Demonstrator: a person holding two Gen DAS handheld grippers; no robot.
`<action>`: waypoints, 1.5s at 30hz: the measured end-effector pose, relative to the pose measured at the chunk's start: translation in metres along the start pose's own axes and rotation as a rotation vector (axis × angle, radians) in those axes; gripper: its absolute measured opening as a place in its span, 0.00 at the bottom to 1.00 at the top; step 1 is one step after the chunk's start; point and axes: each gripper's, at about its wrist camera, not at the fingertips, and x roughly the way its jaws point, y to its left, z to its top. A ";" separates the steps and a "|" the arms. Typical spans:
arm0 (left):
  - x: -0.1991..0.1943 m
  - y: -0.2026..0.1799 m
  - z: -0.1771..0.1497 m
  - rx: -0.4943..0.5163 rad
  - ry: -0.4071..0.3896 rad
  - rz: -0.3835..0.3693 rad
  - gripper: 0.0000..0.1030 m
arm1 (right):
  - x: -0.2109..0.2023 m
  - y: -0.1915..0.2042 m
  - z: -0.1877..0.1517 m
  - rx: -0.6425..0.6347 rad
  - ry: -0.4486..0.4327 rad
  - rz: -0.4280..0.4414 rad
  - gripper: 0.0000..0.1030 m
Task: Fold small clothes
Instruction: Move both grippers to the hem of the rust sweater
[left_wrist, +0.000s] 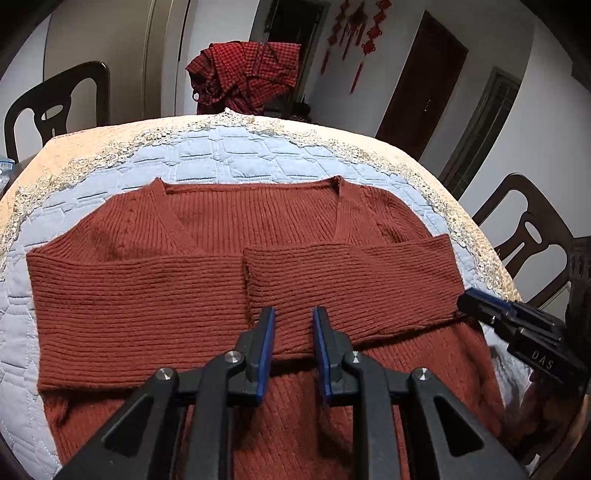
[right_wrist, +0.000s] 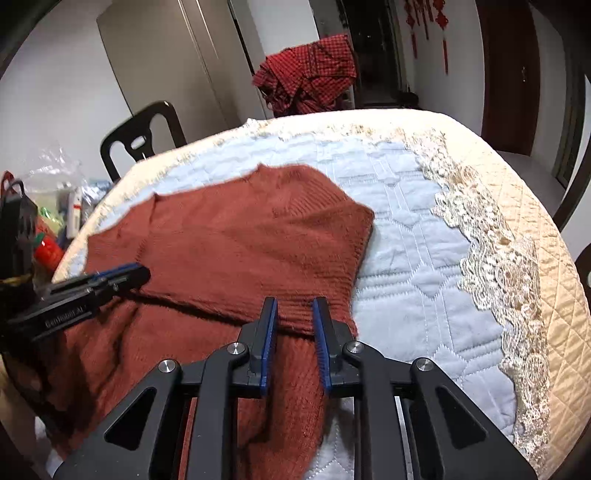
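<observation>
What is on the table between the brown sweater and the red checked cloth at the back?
Only bare blue quilt and its lace edge lie between sweater and checked cloth, seen in both wrist views.

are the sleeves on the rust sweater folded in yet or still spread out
Folded in. Both sleeves lie across the chest of the rust sweater, their cuffs meeting near the middle, on the blue quilted cover. The lower body is not yet folded up.
</observation>
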 end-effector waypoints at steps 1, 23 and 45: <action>0.000 -0.001 0.002 0.003 0.000 -0.001 0.22 | -0.002 0.001 0.003 -0.001 -0.016 0.004 0.19; -0.022 0.024 -0.018 0.004 -0.008 0.084 0.35 | 0.006 -0.001 -0.004 -0.069 0.038 -0.024 0.20; -0.147 0.046 -0.117 -0.040 -0.119 0.110 0.49 | -0.094 0.039 -0.082 -0.041 -0.018 0.060 0.30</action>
